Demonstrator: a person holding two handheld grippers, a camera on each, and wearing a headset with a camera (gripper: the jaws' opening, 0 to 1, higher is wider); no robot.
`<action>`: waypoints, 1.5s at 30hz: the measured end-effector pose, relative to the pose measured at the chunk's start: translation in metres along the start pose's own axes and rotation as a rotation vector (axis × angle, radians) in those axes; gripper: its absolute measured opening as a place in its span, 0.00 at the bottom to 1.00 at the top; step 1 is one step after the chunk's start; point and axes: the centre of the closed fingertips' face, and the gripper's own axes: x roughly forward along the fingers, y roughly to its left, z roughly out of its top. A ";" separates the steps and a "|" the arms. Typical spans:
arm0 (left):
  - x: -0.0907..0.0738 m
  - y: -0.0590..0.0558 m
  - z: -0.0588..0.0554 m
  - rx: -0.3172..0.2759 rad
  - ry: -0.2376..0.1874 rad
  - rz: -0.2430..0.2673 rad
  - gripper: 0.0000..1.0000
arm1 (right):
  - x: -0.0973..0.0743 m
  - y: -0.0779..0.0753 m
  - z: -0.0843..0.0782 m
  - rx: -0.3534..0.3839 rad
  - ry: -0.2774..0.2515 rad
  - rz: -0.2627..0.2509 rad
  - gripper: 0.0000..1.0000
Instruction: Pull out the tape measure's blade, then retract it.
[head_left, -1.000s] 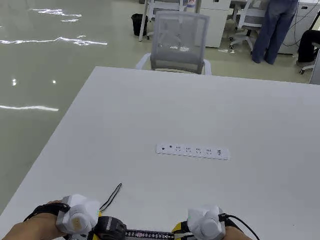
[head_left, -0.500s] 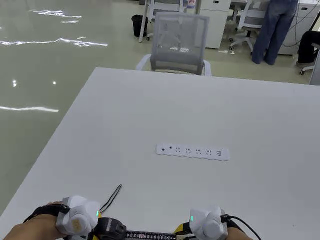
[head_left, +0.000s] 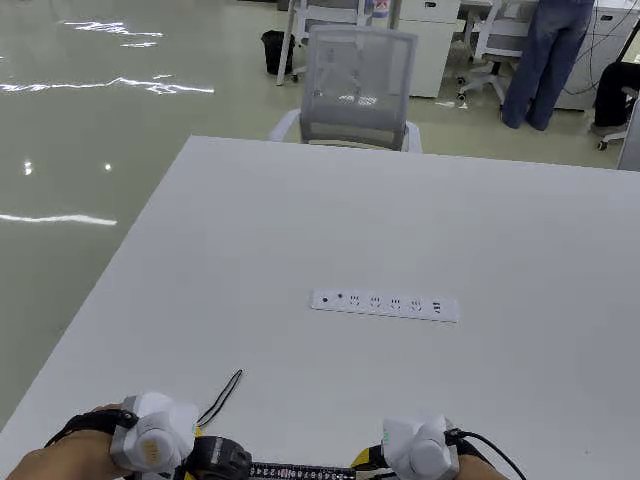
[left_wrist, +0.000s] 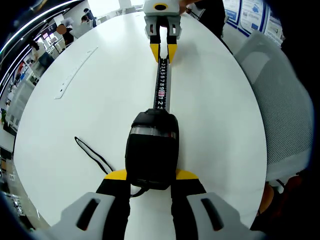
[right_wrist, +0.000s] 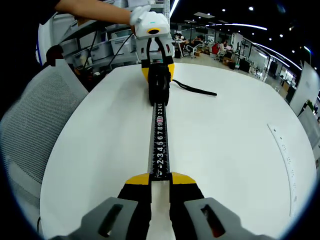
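A black tape measure case (left_wrist: 151, 149) lies on the white table (head_left: 350, 230), and my left gripper (left_wrist: 150, 176) is shut on it. The black blade (right_wrist: 159, 141) with white numbers runs out straight from the case to my right gripper (right_wrist: 160, 178), which is shut on the blade's end. In the head view the case (head_left: 222, 460) and the blade (head_left: 300, 470) lie along the near edge between the left gripper (head_left: 195, 455) and the right gripper (head_left: 365, 462). The case's black wrist strap (head_left: 222, 395) trails on the table.
A white power strip (head_left: 385, 304) lies mid-table beyond the grippers. A grey mesh chair (head_left: 358, 85) stands at the table's far edge. A person stands at the back right (head_left: 545, 60) among office furniture. Shiny floor lies to the left of the table.
The span of blade between the two grippers has grown slightly, with the right gripper a little farther right. The head camera has tilted a touch.
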 end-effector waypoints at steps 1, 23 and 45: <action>0.000 0.000 0.000 -0.001 0.000 0.000 0.27 | -0.001 0.000 0.000 0.000 0.002 -0.001 0.11; -0.001 -0.001 0.001 -0.001 0.001 0.000 0.27 | -0.007 0.000 -0.007 0.008 0.002 0.003 0.11; -0.001 -0.001 0.001 -0.002 0.002 0.006 0.27 | -0.013 0.001 -0.011 0.018 0.006 0.000 0.11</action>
